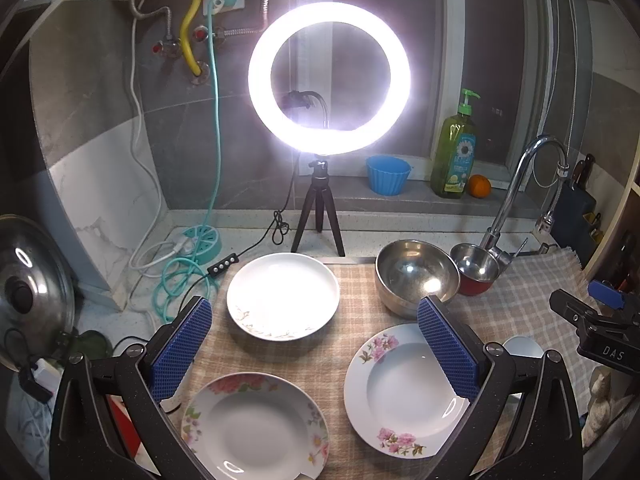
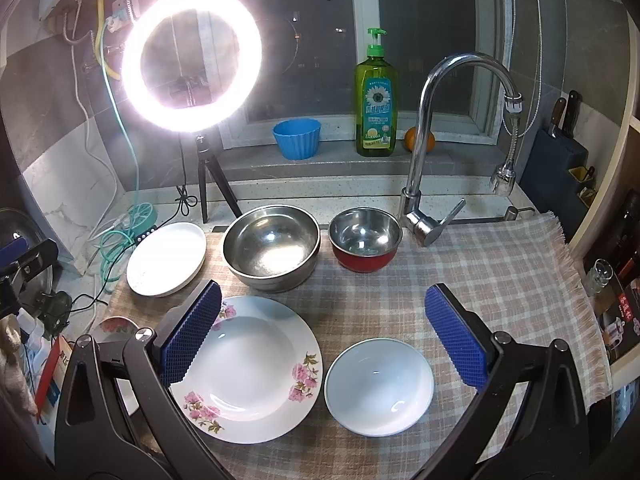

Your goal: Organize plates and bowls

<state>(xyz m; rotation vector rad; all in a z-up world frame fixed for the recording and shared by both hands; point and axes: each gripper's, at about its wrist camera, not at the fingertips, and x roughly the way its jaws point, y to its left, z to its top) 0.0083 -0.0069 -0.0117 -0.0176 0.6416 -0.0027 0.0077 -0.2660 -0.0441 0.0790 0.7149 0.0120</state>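
Covering most of the counter, a checked cloth [image 2: 500, 276] lay under all the dishes, its fringed edge running along the right side. Behind it a lit ring light [image 1: 329, 78] stood on a small tripod, and a chrome faucet [image 2: 424, 128] rose at the back right beside the green soap bottle [image 2: 375, 96] on the sill.

On the cloth, the pink-flowered plate [image 2: 256, 364] sat at the near middle, just beside a small white bowl [image 2: 379, 386] to its right, the two close but not clearly touching. A second flowered plate [image 1: 254, 426] lay at the near left, and a white plate with gold sprigs [image 1: 283, 296] lay behind it, overhanging the cloth's left edge. At the back, the large steel bowl [image 2: 272, 248] stood just beside the red-sided steel bowl [image 2: 365, 244], which sat near the faucet's base.

The left gripper [image 1: 316, 348] hung above the plates with its blue-padded jaws spread wide and nothing between them. The right gripper [image 2: 322, 334] was likewise spread wide and empty, poised over the gap between the pink-flowered plate and the small white bowl.
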